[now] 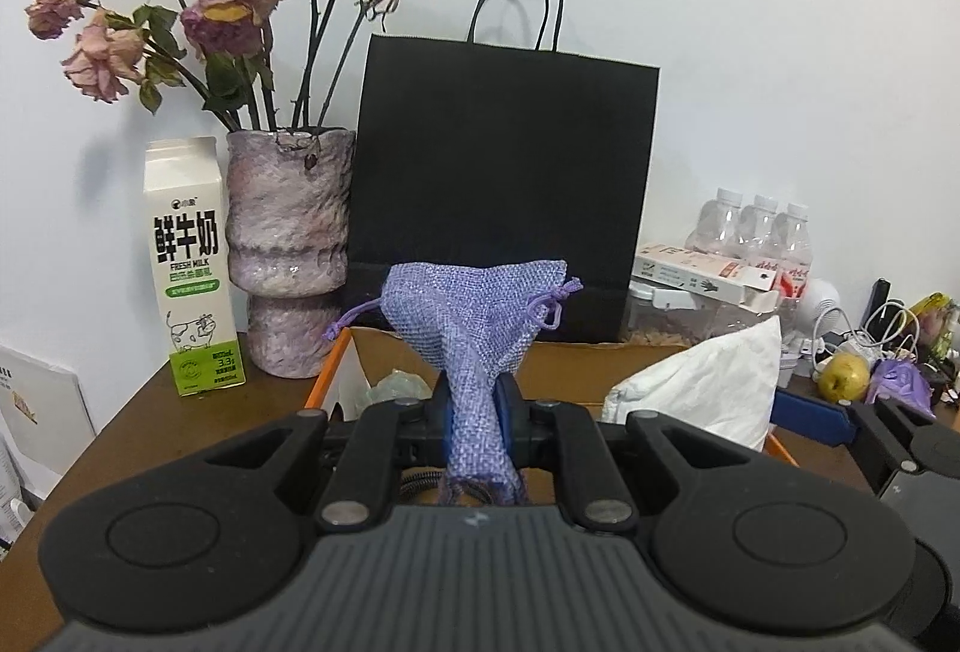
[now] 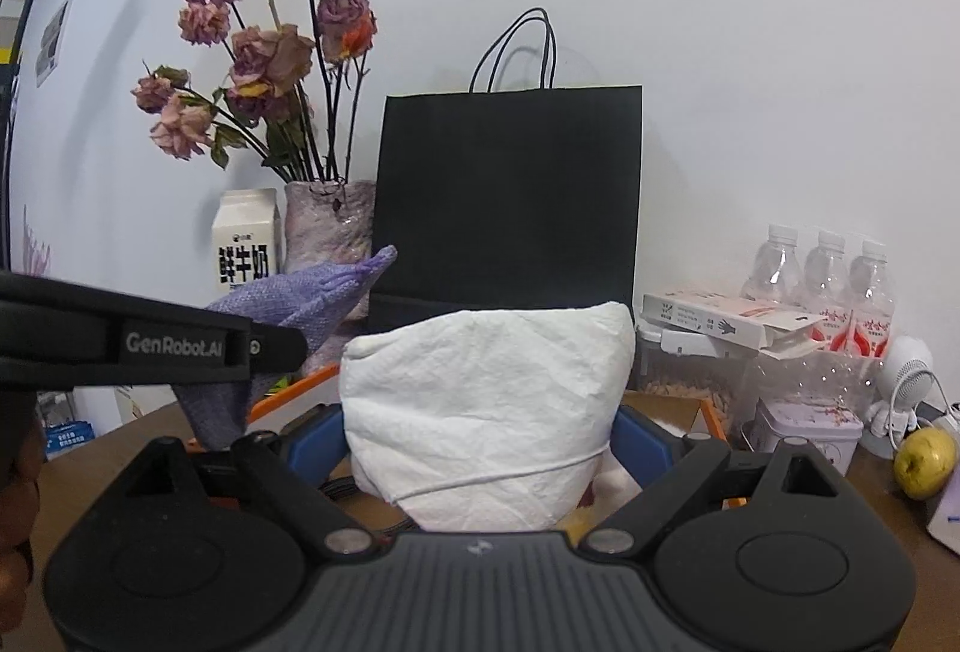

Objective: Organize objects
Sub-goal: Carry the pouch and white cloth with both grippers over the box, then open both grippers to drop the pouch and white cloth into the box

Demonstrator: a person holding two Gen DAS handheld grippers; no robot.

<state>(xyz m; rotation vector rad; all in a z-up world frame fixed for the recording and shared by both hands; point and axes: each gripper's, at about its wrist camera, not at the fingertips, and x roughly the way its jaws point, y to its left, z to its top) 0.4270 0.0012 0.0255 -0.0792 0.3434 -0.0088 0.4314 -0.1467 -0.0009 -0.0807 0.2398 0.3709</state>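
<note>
My left gripper (image 1: 475, 415) is shut on a purple woven drawstring pouch (image 1: 474, 316), pinched at its lower part so the wide top flares upward. It hangs over an orange-edged cardboard box (image 1: 327, 370) on the brown table. My right gripper (image 2: 483, 439) holds a white crumpled paper-wrapped bundle (image 2: 486, 406) between its blue pads, jaws wide around it. That bundle (image 1: 702, 388) also shows at the right of the left wrist view, and the pouch (image 2: 300, 304) with the left gripper's body appears at the left of the right wrist view.
Against the white wall stand a black paper bag (image 1: 504, 184), a purple vase of dried roses (image 1: 288, 250) and a milk carton (image 1: 192, 268). On the right are water bottles (image 2: 822, 274), flat boxes (image 2: 720, 319), a small tin (image 2: 804, 433), a yellow-green apple (image 2: 924, 463) and cables.
</note>
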